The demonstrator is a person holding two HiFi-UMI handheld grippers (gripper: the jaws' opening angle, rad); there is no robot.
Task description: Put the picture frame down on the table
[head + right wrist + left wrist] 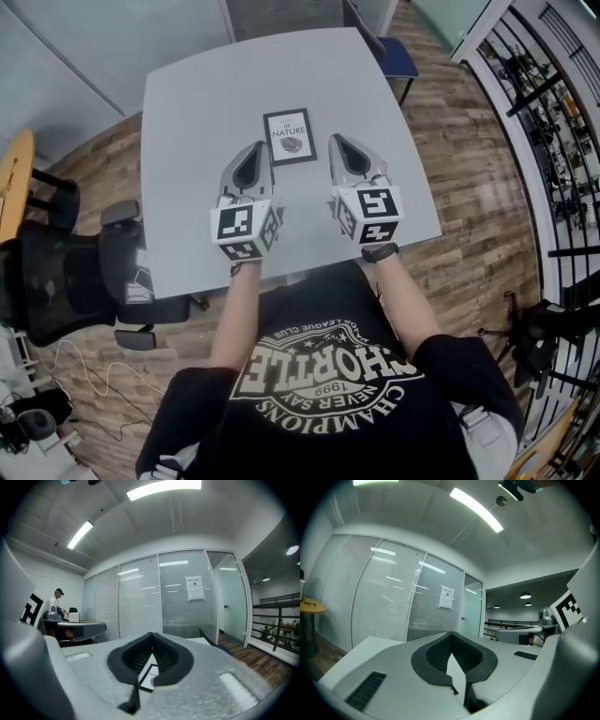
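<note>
The picture frame (290, 137), black-edged with a white print, lies flat on the grey table (197, 112), a little past its middle. My left gripper (257, 150) hovers just left of the frame's near corner, jaws shut with nothing in them. My right gripper (337, 142) hovers just right of the frame, also shut and holding nothing. In the right gripper view a corner of the frame (152, 678) shows through the hollow behind the shut tips of the gripper (151, 635). The left gripper (451, 634) view shows only bare table through that hollow.
A black office chair (56, 272) stands at the table's left near corner and a blue chair (396, 56) at the far right. A round wooden table (13, 178) is at the left edge. A black railing (548, 122) runs along the right. A person (56, 599) stands far off.
</note>
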